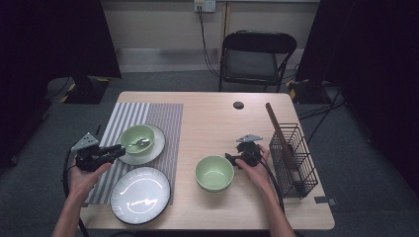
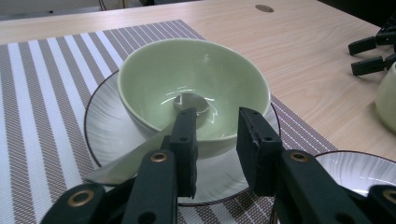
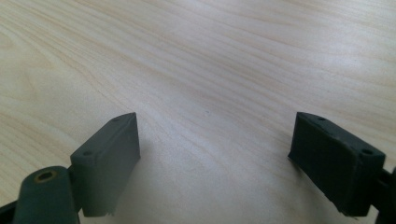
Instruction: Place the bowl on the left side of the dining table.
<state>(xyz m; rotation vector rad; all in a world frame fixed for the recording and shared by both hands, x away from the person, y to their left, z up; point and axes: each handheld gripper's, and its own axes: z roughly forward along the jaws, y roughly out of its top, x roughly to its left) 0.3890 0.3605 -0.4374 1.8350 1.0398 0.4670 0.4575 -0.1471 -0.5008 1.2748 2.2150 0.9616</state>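
A pale green bowl (image 1: pixel 137 137) sits on a small white plate (image 1: pixel 157 148) on the striped placemat (image 1: pixel 148 113). In it lies a metal spoon (image 2: pixel 191 103), its handle (image 2: pixel 122 167) leaning out over the near rim. My left gripper (image 1: pixel 120 149) hovers just in front of that bowl. In the left gripper view its jaws (image 2: pixel 217 122) stand apart with nothing between them, and the spoon handle passes to the left of the left jaw. My right gripper (image 1: pixel 236 152) stands open (image 3: pixel 215 126) over bare wood, beside a second green bowl (image 1: pixel 214 173).
A large white plate (image 1: pixel 140 195) lies at the placemat's near end. At the table's right side stands a black wire basket (image 1: pixel 292 158) holding a long wooden stick (image 1: pixel 277 129). A folding chair (image 1: pixel 257 54) stands beyond the far edge.
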